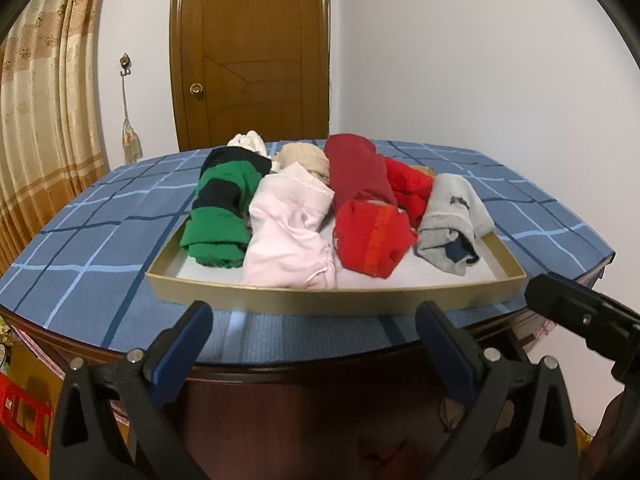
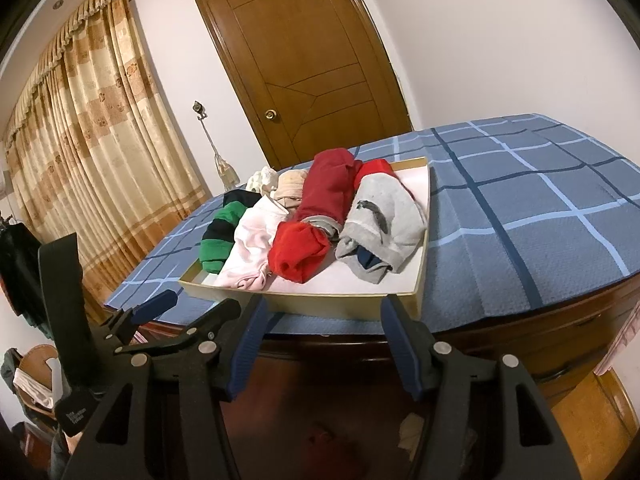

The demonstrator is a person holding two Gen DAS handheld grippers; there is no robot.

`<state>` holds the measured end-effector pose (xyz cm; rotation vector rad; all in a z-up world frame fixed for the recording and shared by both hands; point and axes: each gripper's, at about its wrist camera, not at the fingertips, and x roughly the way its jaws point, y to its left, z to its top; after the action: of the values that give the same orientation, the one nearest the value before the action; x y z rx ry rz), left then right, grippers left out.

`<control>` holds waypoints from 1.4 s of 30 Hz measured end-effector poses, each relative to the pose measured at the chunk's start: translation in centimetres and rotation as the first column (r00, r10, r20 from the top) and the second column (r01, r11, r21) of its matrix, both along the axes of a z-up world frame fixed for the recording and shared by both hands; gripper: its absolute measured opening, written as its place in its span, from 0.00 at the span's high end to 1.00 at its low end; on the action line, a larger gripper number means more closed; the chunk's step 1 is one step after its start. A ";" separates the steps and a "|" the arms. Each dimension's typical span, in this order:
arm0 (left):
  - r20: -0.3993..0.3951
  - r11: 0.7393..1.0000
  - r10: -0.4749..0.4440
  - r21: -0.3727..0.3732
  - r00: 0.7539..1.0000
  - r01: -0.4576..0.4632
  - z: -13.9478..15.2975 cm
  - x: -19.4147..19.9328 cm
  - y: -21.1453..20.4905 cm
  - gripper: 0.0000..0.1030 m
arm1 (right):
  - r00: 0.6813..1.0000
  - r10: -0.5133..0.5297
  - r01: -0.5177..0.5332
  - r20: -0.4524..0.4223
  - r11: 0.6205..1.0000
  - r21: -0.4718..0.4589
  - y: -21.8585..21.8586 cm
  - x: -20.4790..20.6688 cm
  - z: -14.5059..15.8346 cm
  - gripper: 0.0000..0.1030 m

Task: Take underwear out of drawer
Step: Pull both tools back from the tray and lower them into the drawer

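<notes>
A blue plaid cloth (image 1: 100, 248) covers the dark wooden counter (image 2: 520, 332), backed by a brown door (image 1: 252, 52) and gold curtains (image 2: 80, 128). On the cloth sits the shallow gold tray (image 1: 320, 300) serving as the drawer, packed with rolled underwear: green-black striped roll (image 1: 220, 212), pink roll (image 1: 288, 232), red roll (image 1: 368, 236), grey roll (image 2: 380, 224). The right view alone shows the left tool (image 2: 196, 312) from the side. Both tools, left tool and right tool (image 2: 320, 332), hover just short of the tray, fingers apart, holding nothing.
</notes>
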<state>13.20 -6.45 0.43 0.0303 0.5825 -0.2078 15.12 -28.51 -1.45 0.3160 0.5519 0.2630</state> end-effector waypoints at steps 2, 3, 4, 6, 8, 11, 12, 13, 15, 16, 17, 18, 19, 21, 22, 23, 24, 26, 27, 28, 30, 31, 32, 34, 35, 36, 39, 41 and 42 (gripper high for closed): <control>-0.002 1.000 -0.003 0.003 1.000 0.003 -0.1 -0.2 0.0 0.00 | 1.000 0.002 -0.002 -0.004 1.000 0.001 0.1 0.0 0.0 0.40; -0.002 1.000 -0.002 0.004 1.000 0.002 -0.1 -0.3 0.0 0.00 | 1.000 0.004 -0.004 -0.004 1.000 0.001 0.1 -0.1 0.0 0.40; -0.004 1.000 -0.002 0.004 1.000 0.002 -0.2 -0.4 0.1 0.00 | 1.000 0.004 -0.004 -0.004 1.000 0.000 0.2 -0.2 0.0 0.40; -0.010 1.000 -0.004 -0.001 1.000 0.004 -0.2 -0.5 0.1 0.00 | 1.000 0.005 -0.005 -0.003 1.000 -0.004 0.3 -0.3 0.1 0.40; -0.018 1.000 -0.013 -0.002 1.000 0.013 -0.4 -0.8 0.1 0.00 | 1.000 0.007 -0.007 -0.005 1.000 -0.005 0.4 -0.6 0.1 0.40; -0.022 1.000 -0.018 0.007 1.000 0.018 -0.6 -1.2 0.1 0.00 | 1.000 0.008 -0.008 -0.009 1.000 -0.013 0.4 -1.0 0.0 0.40; -0.026 1.000 -0.019 0.008 0.999 0.019 -0.6 -1.2 0.0 0.00 | 1.000 0.008 -0.008 -0.011 1.000 -0.014 0.4 -1.1 -0.2 0.40; -0.031 1.000 -0.023 0.007 0.999 0.023 -0.7 -1.4 0.0 0.00 | 1.000 0.008 -0.008 -0.012 1.000 -0.015 0.4 -1.3 -0.2 0.40; -0.049 0.999 -0.031 0.006 0.998 0.032 -0.9 -1.5 0.0 0.00 | 1.000 0.008 -0.008 -0.016 1.000 -0.014 0.4 -1.6 -0.3 0.40; -0.055 0.999 -0.034 0.006 0.998 0.035 -0.9 -1.6 0.0 0.00 | 1.000 0.009 -0.010 -0.017 1.000 -0.014 0.4 -1.7 -0.4 0.40; -0.062 0.999 -0.039 0.007 0.997 0.040 -1.0 -1.6 0.0 0.00 | 1.000 0.011 -0.012 -0.019 1.000 -0.016 0.4 -1.8 -0.4 0.40; -0.071 0.999 -0.046 0.008 0.996 0.046 -1.1 -1.7 0.0 0.00 | 1.000 0.014 -0.015 -0.020 1.000 -0.020 0.5 -1.9 -0.4 0.40; -0.076 0.999 -0.048 0.009 0.996 0.049 -1.2 -1.8 0.0 0.00 | 1.000 0.014 -0.014 -0.021 1.000 -0.025 0.5 -2.1 -0.4 0.40; -0.092 0.998 -0.055 0.011 0.994 0.057 -1.4 -2.0 -0.1 0.00 | 1.000 0.016 -0.017 -0.023 0.999 -0.028 0.6 -2.3 -0.5 0.40; -0.105 0.998 -0.062 0.011 0.993 0.063 -1.5 -2.0 0.0 0.00 | 1.000 0.017 -0.018 -0.025 0.999 -0.029 0.7 -2.3 -0.5 0.40; -0.116 0.998 -0.068 0.010 0.991 0.070 -1.7 -2.1 0.0 0.00 | 1.000 0.018 -0.018 -0.026 0.999 -0.029 0.7 -2.4 -0.6 0.40; -0.132 0.997 -0.077 0.008 0.988 0.079 -1.8 -2.2 0.0 0.00 | 0.999 0.017 -0.018 -0.027 0.999 -0.031 0.7 -2.6 -0.6 0.40; -0.151 0.996 -0.090 0.011 0.984 0.093 -2.1 -2.3 0.0 0.00 | 0.999 0.017 -0.018 -0.030 0.999 -0.035 0.6 -2.8 -0.6 0.40; -0.159 0.995 -0.096 0.016 0.982 0.100 -2.2 -2.5 0.0 0.00 | 0.999 0.017 -0.018 -0.034 0.999 -0.040 0.6 -2.9 -0.7 0.40; -0.168 0.994 -0.102 0.025 0.980 0.107 -2.4 -2.5 -0.1 0.00 | 0.999 0.016 -0.018 -0.039 0.999 -0.046 0.6 -3.1 -0.8 0.40; -0.186 0.992 -0.111 0.046 0.976 0.121 -2.9 -2.6 -0.2 0.00 | 0.999 0.012 -0.015 -0.050 0.998 -0.056 0.5 -3.5 -1.1 0.40; -0.203 0.990 -0.115 0.060 0.972 0.130 -3.3 -2.7 -0.3 0.00 | 0.998 0.008 -0.011 -0.056 0.998 -0.059 0.4 -3.7 -1.2 0.40; -0.219 0.988 -0.118 0.071 0.969 0.136 -3.7 -2.7 -0.4 0.00 | 0.998 0.001 -0.005 -0.069 0.998 -0.062 0.3 -3.8 -1.5 0.40; -0.250 0.984 -0.125 0.091 0.960 0.152 -4.3 -2.8 -0.6 0.00 | 0.996 -0.005 0.000 -0.092 0.998 -0.058 -0.1 -4.1 -2.1 0.40; -0.259 0.983 -0.130 0.095 0.957 0.160 -4.5 -2.9 -0.7 0.00 | 0.994 -0.007 0.001 -0.106 0.998 -0.055 -0.3 -4.3 -2.4 0.40; -0.269 0.980 -0.138 0.099 0.953 0.170 -4.8 -3.0 -0.9 0.00 | 0.993 -0.009 0.003 -0.114 0.998 -0.056 -0.4 -4.3 -2.6 0.40; -0.301 0.971 -0.165 0.120 0.939 0.209 -5.5 -3.3 -1.5 0.00 | 0.989 -0.012 0.002 -0.146 0.998 -0.064 -0.7 -4.8 -3.4 0.40; -0.328 0.961 -0.191 0.129 0.925 0.244 -5.9 -3.6 -1.9 0.00 | 0.986 -0.013 0.000 -0.167 0.997 -0.075 -0.9 -5.1 -4.0 0.40; -0.345 0.957 -0.201 0.130 0.917 0.259 -6.2 -3.7 -2.1 0.00 | 0.984 -0.013 -0.001 -0.179 0.997 -0.080 -0.9 -5.2 -4.3 0.40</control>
<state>9.54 -8.60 -5.79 0.2389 0.9312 -0.3967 9.96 -29.46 -5.79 0.2656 0.7371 0.2070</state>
